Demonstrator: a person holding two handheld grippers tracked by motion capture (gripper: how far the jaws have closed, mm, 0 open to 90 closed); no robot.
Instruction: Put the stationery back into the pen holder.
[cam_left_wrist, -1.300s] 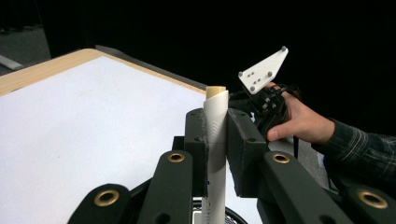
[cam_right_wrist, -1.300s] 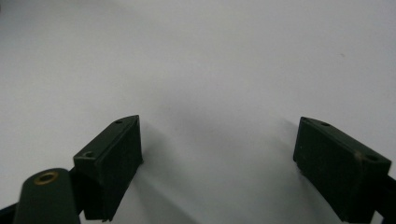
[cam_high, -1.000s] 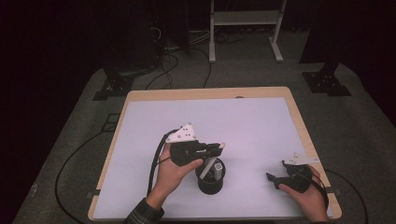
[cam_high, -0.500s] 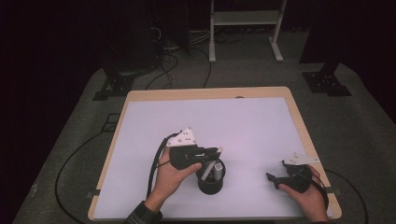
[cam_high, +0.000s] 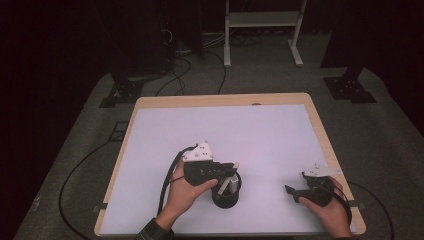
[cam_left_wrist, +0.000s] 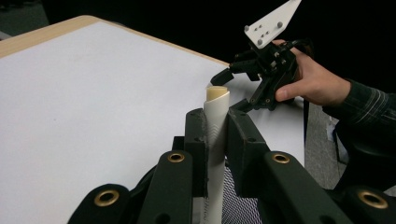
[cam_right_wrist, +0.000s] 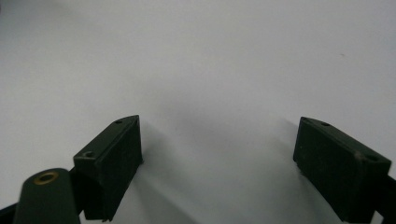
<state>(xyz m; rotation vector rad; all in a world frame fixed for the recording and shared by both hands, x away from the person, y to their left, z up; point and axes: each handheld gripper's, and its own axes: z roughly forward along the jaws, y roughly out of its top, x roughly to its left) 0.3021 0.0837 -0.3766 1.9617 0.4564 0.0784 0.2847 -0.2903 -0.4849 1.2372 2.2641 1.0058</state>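
left tongs (cam_left_wrist: 215, 140) clamped nearly closed, right tongs (cam_right_wrist: 217, 163) spread wide, both low by the person's hands.

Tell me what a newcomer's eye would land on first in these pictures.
First, the left gripper, its jaws shut on a slim white rolled tube standing above a black mesh cup near the front edge of the white-topped table. Next, the right gripper, jaws open, resting at the table's front right.
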